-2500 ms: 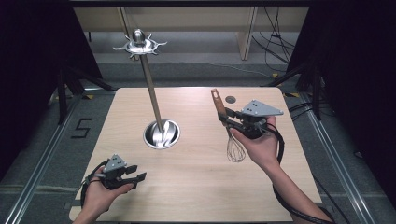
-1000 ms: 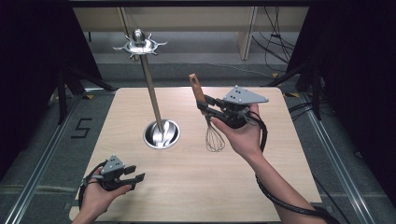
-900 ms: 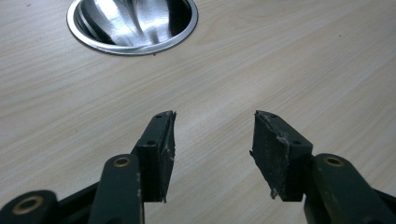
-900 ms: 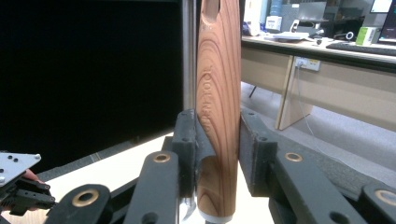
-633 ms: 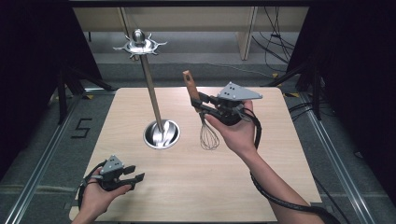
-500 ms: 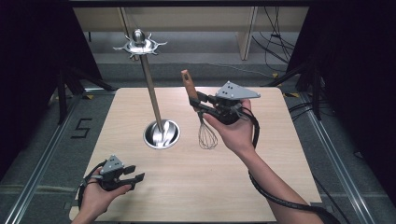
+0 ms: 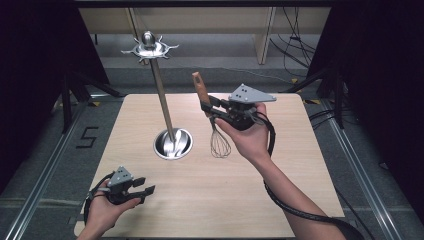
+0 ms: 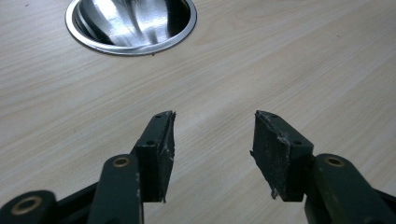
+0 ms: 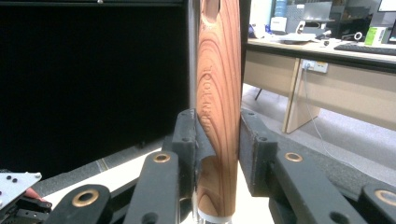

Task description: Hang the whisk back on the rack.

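Light wood table point(image 7: 210, 200) in a dim room, black curtains on both sides and desks further back. The whisk point(image 7: 214, 120) is up in the air over the middle of the table, roughly upright with the wires hanging down and the wooden handle point(image 9: 218, 116) leaning up and to the left. The right gripper point(image 7: 212, 107) has its jaws clamped on that handle, pads pressing both sides of the wood in the right gripper view. Just left of the whisk is the stand point(image 7: 160, 95), a tall metal pole rising from a shiny round base point(image 8: 130, 23) with a ring of hooks point(image 7: 149, 48) on top, close but not touching. The left gripper point(image 7: 142, 189) sits low near the front left corner, well apart from everything, jaws spread wide with only bare table between them.
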A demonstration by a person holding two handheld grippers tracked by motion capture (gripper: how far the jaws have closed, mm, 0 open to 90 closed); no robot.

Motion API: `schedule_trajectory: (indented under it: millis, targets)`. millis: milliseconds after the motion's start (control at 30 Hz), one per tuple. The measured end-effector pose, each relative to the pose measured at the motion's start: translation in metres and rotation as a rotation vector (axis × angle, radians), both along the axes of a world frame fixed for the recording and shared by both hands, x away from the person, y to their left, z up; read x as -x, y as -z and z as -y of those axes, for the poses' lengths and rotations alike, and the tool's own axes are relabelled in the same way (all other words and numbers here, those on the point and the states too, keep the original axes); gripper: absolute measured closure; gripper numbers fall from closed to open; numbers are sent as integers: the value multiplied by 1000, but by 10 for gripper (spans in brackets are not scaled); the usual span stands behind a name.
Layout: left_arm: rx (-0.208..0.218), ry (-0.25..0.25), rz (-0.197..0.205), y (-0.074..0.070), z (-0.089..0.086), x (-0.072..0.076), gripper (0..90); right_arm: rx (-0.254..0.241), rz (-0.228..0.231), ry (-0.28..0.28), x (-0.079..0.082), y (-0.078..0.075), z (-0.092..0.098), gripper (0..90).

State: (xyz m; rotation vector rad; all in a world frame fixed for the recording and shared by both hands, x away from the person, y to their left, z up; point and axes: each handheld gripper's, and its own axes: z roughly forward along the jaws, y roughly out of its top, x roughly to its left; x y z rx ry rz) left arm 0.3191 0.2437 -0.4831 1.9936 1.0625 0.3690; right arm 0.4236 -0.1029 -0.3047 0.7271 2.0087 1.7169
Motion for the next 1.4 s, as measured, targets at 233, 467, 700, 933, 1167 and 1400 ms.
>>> schedule_trajectory:
  millis: [233, 467, 700, 933, 1167, 1400]
  targets:
    - [0, -3, 1, 0, 0, 0, 476, 9, 19, -7, -4, -2, -3, 713]
    - [0, 0, 0, 0, 0, 0, 476, 11, 17, -9, -7, -5, -6, 713]
    - [2, -2, 5, 0, 0, 0, 476, 13, 6, -18, -10, -7, -10, 713]
    - [4, -1, 1, -1, -1, 0, 476, 1, -10, -20, -12, -9, -14, 713]
    - [20, -11, 3, 0, 1, 1, 476, 4, 13, -16, -14, -11, -16, 713]
    - [21, -10, 3, 0, 1, 0, 476, 6, -3, -17, -16, -15, -18, 713]
